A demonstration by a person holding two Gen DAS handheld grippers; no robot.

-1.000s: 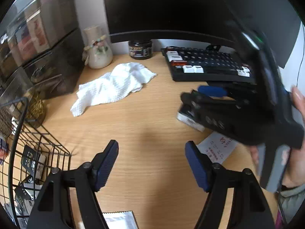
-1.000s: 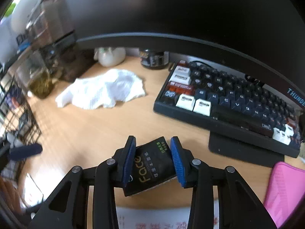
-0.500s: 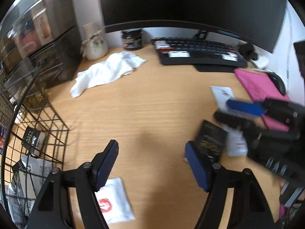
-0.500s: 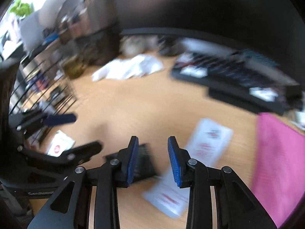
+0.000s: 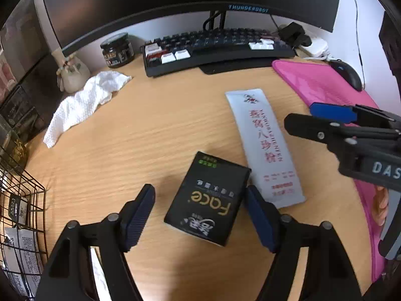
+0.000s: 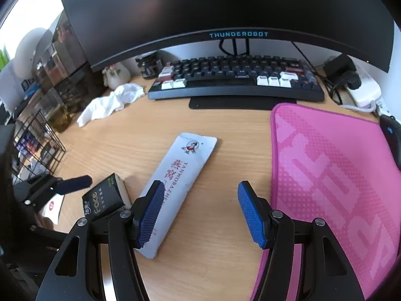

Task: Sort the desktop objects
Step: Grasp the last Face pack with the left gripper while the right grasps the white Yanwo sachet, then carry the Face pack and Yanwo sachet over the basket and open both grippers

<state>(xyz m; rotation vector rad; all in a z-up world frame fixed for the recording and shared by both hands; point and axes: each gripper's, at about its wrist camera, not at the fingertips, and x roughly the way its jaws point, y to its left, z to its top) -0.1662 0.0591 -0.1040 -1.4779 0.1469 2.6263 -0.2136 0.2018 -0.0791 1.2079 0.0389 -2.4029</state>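
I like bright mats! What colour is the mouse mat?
Pink mouse mat, with a paler dotted pattern; right wrist view.

The wide black curved monitor (image 6: 225, 12) at the far edge bears "THUNDEROBOT" on its lower bezel, the small black cardboard box (image 5: 209, 198) near the front reads "Face" in gold, and the long white foil sachet (image 6: 179, 183) shows "YANWOBAZHE" beside red Chinese characters.

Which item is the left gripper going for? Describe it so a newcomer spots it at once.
Start at the keyboard under the monitor and come toward the near desk edge. A long white sachet lies there; against its near left side sits the black packet, between the closing left gripper pads. It alone is black with gold "Face" lettering.
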